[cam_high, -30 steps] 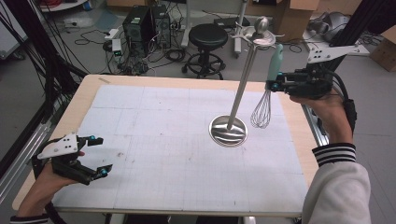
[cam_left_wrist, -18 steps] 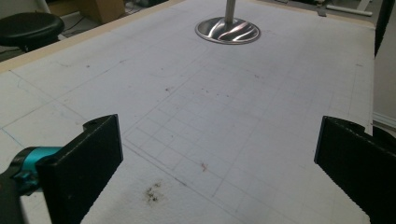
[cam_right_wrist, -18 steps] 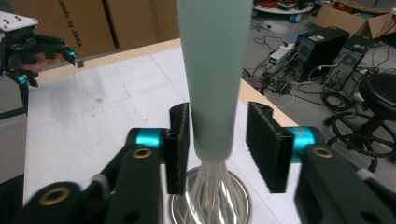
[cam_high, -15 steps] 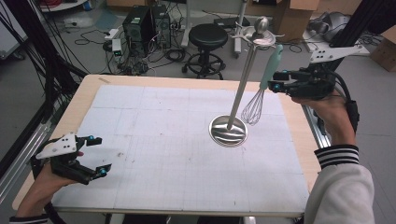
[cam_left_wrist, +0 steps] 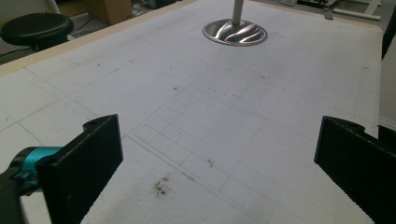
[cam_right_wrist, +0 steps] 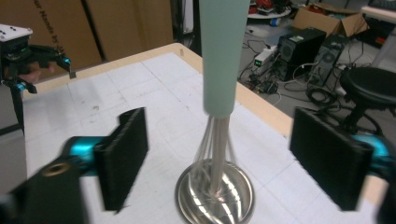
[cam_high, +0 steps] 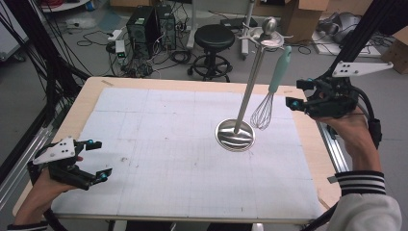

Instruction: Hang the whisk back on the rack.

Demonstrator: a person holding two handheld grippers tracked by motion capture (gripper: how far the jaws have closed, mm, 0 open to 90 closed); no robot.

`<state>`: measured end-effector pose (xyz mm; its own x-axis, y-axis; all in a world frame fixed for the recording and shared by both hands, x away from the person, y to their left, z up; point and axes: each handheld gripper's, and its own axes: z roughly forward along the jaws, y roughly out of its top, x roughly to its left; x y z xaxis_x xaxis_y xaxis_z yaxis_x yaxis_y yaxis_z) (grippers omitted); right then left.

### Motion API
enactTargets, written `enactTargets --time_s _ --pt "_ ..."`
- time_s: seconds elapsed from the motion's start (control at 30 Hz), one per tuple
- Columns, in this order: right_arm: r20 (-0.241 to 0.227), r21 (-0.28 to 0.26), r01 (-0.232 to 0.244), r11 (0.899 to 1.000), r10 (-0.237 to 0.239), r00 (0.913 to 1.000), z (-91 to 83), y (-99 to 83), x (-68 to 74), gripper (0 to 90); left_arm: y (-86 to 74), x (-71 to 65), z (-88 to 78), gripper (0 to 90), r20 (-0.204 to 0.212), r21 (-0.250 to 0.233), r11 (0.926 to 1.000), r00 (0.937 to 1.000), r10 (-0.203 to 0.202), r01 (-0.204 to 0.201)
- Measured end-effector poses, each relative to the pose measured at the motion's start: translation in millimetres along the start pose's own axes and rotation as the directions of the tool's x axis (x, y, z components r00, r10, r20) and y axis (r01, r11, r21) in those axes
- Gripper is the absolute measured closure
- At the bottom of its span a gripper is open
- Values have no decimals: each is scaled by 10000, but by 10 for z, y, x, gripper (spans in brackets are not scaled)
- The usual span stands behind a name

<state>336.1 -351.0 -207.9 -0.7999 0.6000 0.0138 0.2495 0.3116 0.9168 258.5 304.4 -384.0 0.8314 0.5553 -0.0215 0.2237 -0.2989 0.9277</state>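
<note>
Step in hand was judged to be the release of the whisk (cam_high: 272,90) onto the utensil stand (cam_high: 246,98): whisk was seen hanging by its mint handle from a hook near the stand's top, wire head down beside the pole, above the round steel base (cam_high: 235,135). Right claw (cam_high: 291,94) had just been opening and was spread wide; in the right gripper view the handle (cam_right_wrist: 223,56) stood between the pads, touching neither. For a clean finish, a straight pull-back away from the handle was called for, with no sideways sweep, so the whisk would not be knocked off the hook or set swinging against the pole.

Pose: right claw was held level, at handle height, off the table's (cam_high: 159,144) right edge, forearm coming up from below. Left claw (cam_high: 97,160) was parked low over the near left corner, jaws wide, nothing held.
</note>
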Motion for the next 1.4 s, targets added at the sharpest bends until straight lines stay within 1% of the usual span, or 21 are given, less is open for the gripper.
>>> enactTargets --time_s 0.03,0.07,0.13,0.17,0.2,0.27,0.33,0.4,0.43,0.5,0.57,0.6,0.63,0.7,0.73,0.87,1.0,1.2,1.3,1.4 --pt "-23 -3 119 9999 -119 9999 -14 -34 23 96 3 -4 3 17 21 -14 10000 10000 14 -14" --pt "-41 -6 154 9999 -154 9999 -28 -66 53 88 7 -9 8 17 54 -11 10000 10000 36 -35" --pt "99 49 138 9999 -139 9999 -46 -125 107 6 15 -11 19 17 58 -1 10000 10000 39 -39" --pt "175 92 237 9997 -239 9996 -62 -167 144 5 19 -10 23 17 72 -7 10000 10000 63 -63" --pt "147 95 319 9994 -320 9994 -77 -202 175 5 23 -12 27 17 83 -16 10000 10000 44 -43" --pt "77 42 329 9995 -329 9994 -100 -272 244 5 28 -13 32 17 106 -24 10000 9999 75 -74" --pt "3 111 396 9992 -396 9992 -120 -339 310 5 37 -15 36 17 124 -57 10000 9999 80 -79" --pt "19 117 461 9989 -461 9989 -134 -403 361 5 41 -15 34 17 121 -81 9999 9999 75 -74" --pt "-28 118 424 9990 -423 9991 -139 -434 388 5 42 -15 32 17 120 -85 9999 9999 82 -81" --pt "22 117 458 9989 -458 9989 -140 -496 438 5 42 -18 26 17 115 -100 9999 9999 81 -80" --pt "-23 67 532 9986 -532 9986 -131 -560 486 5 43 -23 18 17 99 -126 9999 9999 83 -81" --pt "62 83 584 9983 -585 9983 -122 -596 510 5 44 -25 14 17 106 -134 9999 9999 93 -92" --pt "202 61 620 9981 -621 9979 -110 -635 532 5 45 -29 10 17 95 -142 9999 9999 94 -93" --pt "103 -86 622 9980 -621 9980 -86 -716 556 5 48 -37 5 17 108 -158 9998 9999 118 -116" --pt "156 -153 566 9983 -564 9983 -65 -772 568 5 49 -42 4 17 115 -179 9998 9999 120 -118" --pt "136 -169 397 9991 -395 9991 26 -938 605 5 49 -51 2 17 109 -178 9998 9999 110 -108" --pt "70 -135 398 9991 -397 9992 152 -1085 665 5 40 -48 -5 17 89 -171 9998 9999 91 -90" --pt "-55 -503 16 9987 -19 10000 345 -1359 742 5 17 -63 -33 17 74 -164 9998 9999 74 -73" --pt "-10 -550 -34 9985 33 10000 407 -1445 773 5 6 -71 -38 17 94 -176 9998 10000 25 -23" --pt "65 -602 -119 9981 124 9999 459 -1524 804 5 0 -79 -37 17 122 -181 9998 9999 60 -58"
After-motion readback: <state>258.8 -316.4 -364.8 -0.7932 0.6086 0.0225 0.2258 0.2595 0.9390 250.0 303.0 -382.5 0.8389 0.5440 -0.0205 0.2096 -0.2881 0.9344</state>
